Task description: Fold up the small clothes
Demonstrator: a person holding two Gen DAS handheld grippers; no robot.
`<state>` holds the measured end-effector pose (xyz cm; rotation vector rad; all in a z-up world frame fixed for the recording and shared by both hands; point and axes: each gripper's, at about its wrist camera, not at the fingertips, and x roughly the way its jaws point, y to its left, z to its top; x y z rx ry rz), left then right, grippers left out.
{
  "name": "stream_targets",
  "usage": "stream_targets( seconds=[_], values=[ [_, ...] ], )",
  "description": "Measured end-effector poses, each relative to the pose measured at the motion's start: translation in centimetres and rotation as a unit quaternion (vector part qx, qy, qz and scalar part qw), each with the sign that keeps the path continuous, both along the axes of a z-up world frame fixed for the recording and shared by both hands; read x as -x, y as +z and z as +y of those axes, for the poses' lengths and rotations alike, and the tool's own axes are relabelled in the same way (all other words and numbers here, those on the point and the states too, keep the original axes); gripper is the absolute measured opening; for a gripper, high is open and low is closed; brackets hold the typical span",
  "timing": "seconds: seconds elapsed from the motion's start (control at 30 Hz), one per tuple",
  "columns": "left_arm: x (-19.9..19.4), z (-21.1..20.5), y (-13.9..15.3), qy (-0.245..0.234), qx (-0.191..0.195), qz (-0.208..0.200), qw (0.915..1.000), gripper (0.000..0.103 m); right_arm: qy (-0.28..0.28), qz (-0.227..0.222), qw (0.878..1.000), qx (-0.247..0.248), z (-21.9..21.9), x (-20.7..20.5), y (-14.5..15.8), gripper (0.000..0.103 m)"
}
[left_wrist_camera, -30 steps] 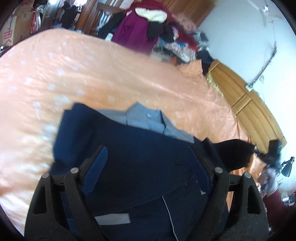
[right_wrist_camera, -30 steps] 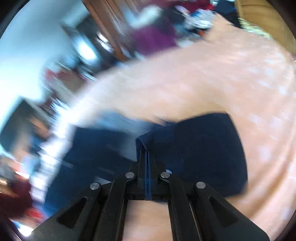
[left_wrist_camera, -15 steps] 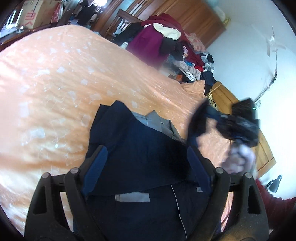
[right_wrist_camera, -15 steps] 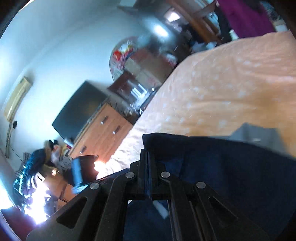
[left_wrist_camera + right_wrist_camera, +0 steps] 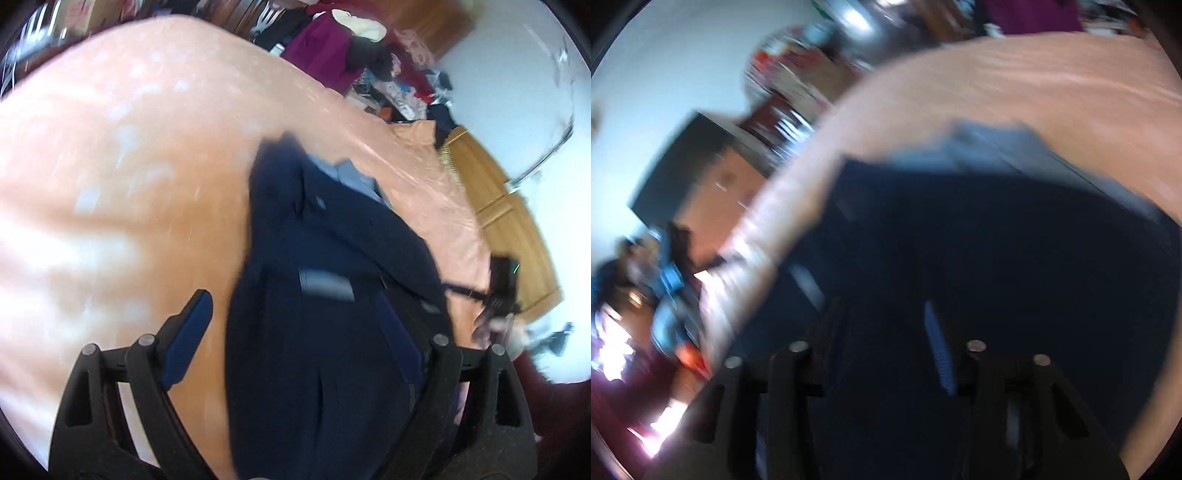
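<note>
Since the earlier frames, the navy garment [image 5: 332, 314] has been folded over on itself and the right gripper [image 5: 886, 332], then clamped shut on a navy edge, has been brought down over the cloth; its jaws are opening, with dark fabric lying beneath them but, as far as the blur allows, not pinched. The left gripper [image 5: 295, 325] is spread wide with nothing held, its blue pads [image 5: 192, 332] straddling the garment's near left edge.

The garment lies on the orange bedspread [image 5: 110, 184], running from about 6 o'clock up toward 12 o'clock in the left wrist view, with a pale blue collar [image 5: 351, 177] showing at its far end. The right gripper is seen there at about 3 o'clock [image 5: 498, 295].

A risk is judged to lie in the release: if cloth is snagged by a retreating pad, the fresh fold could be dragged open or skewed. A loosely laid layer could also slip on the smooth bedspread.

No containers are seen; a heap of clothes [image 5: 332, 48] is only piled beyond the bed at 12 o'clock.
</note>
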<state>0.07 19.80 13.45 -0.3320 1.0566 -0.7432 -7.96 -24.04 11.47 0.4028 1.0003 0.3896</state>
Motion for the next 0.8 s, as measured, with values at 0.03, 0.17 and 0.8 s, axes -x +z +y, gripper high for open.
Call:
stream_targets(
  seconds=[0.03, 0.17, 0.8],
  values=[
    [1.1, 0.9, -0.3, -0.002, 0.007, 0.011, 0.9999, 0.088, -0.009, 0.018, 1.0, 0.009, -0.6, 3.8, -0.3, 0.052],
    [7.8, 5.1, -1.8, -0.004, 0.033, 0.053, 0.998, 0.091, -0.046, 0.07, 0.996, 0.031, -0.4, 16.2, -1.4, 0.061],
    [16.5, 5.3, -5.2, -0.085, -0.012, 0.074, 0.9935, 0.092, -0.109, 0.14, 0.984, 0.005, 3.5, 31.8, -6.9, 0.075]
  ],
)
